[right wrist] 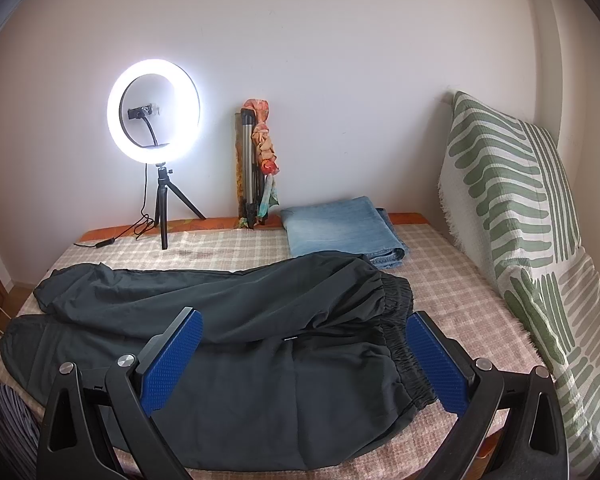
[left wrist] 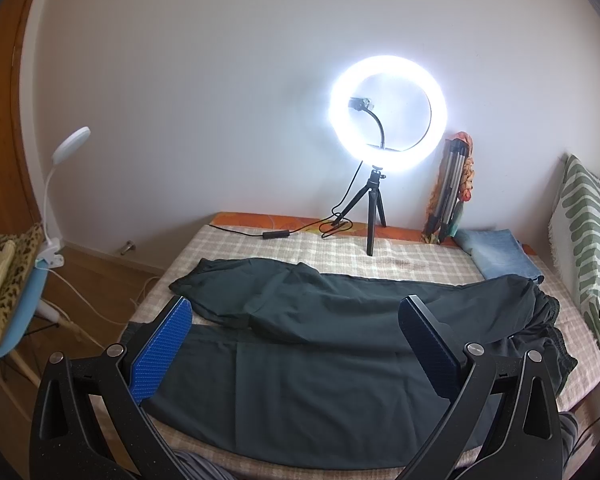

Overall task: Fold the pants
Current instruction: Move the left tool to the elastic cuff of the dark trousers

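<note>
Dark pants [left wrist: 320, 344] lie across the checked bed cover [left wrist: 400, 260], legs to the left, elastic waistband to the right. The far leg is rumpled and lies partly over the near leg. My left gripper [left wrist: 296, 332] is open and empty, held above the near leg. In the right wrist view the pants [right wrist: 240, 320] fill the middle, with the gathered waistband [right wrist: 396, 320] at the right. My right gripper [right wrist: 304, 344] is open and empty, above the waist end, its right finger [right wrist: 436, 360] beside the waistband.
A lit ring light on a small tripod [left wrist: 384, 120] stands at the bed's far edge, its cable [left wrist: 260, 234] on the cover. Folded jeans [right wrist: 340, 228] lie behind the waistband. A folded tripod [right wrist: 252, 160] leans on the wall. A green-patterned pillow [right wrist: 520, 220] stands at the right. A chair with cloths [left wrist: 8, 280] is left.
</note>
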Demonstrator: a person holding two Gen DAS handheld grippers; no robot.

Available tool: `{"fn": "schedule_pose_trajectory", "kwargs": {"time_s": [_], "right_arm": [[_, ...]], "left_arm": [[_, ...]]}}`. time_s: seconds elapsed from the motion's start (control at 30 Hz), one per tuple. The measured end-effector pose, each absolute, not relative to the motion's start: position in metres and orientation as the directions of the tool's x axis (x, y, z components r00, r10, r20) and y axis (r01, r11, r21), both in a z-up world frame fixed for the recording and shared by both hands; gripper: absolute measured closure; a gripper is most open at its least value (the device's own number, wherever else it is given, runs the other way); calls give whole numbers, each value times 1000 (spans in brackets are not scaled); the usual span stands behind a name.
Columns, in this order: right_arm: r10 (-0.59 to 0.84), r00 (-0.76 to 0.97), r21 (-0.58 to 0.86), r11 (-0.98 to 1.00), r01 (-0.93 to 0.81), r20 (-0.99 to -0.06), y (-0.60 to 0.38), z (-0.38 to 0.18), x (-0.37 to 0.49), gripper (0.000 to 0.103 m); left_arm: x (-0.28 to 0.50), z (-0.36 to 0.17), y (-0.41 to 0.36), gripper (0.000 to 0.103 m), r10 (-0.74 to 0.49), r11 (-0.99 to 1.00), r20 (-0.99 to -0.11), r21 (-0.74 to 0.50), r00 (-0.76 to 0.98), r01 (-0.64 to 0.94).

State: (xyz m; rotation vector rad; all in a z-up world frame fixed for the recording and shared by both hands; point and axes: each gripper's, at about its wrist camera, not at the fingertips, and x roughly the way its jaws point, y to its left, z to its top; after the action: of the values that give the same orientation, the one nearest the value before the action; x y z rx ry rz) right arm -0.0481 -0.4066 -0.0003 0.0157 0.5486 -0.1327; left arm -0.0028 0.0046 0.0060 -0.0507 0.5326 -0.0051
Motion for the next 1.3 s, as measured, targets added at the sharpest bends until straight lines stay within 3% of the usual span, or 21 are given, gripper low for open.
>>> {"fn": "schedule_pose_trajectory", "kwargs": {"time_s": [0.4,0.7,1.1,1.3], "right_arm": [[-106,846,-13,993,117,-522,-405,-5,-46,0],[-26,855,-23,1000,16,-518,-395,-3,-20,0],[205,793,-4,968,-253,-574,-355,-18,68,0],[243,736,7,951,-308,-632,-341,-26,123,1]], "left_arm": [[8,-1,20,0,4,998,-516,-45,856,-32],[44,-9,84,1,2,994,-558,-93,830,-65],[143,-38,140,11,-34,997,-704,-77,709,-29],[200,-70,163,18,-140,979,-777,-200,613,-30]]}}
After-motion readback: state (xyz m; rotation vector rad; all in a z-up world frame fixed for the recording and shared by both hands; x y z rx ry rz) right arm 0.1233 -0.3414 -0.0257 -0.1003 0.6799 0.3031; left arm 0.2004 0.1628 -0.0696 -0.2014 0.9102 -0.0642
